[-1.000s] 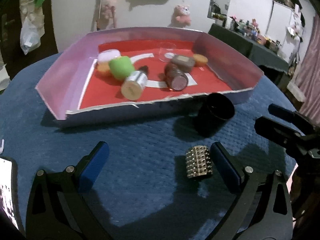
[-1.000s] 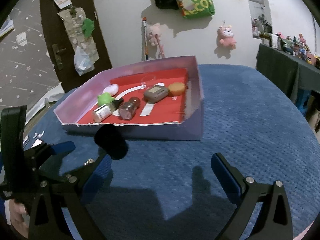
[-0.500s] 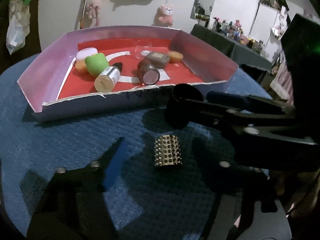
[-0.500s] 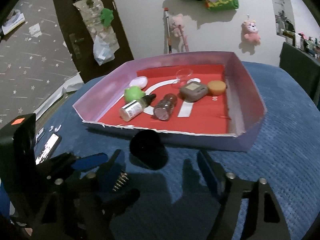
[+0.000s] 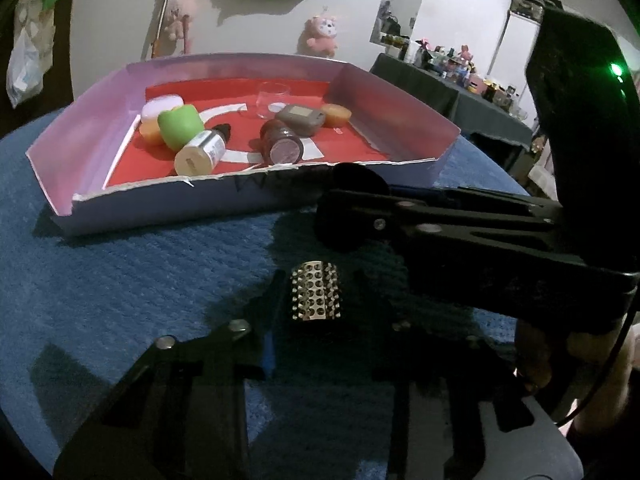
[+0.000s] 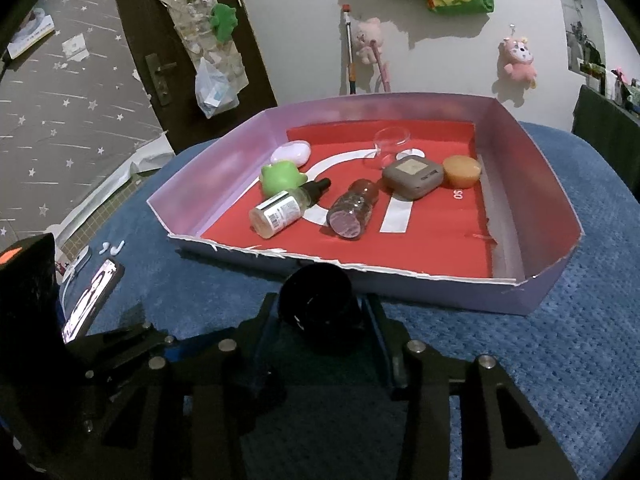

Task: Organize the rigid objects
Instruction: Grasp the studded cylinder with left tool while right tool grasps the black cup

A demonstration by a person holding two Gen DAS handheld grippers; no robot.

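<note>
Right wrist view: right gripper closing on black round cup; left gripper closing around studded silver cylinder. Grasp step; next, lift both into purple-walled red tray.

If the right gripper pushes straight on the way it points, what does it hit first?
Probably the near wall of the box. The right gripper, jaws closing around the black cup, sits just before it; depth is unclear.

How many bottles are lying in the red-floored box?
2: a white-labelled dropper bottle left of centre, and a dark bottle beside it, to its right. None seems hidden.
</note>
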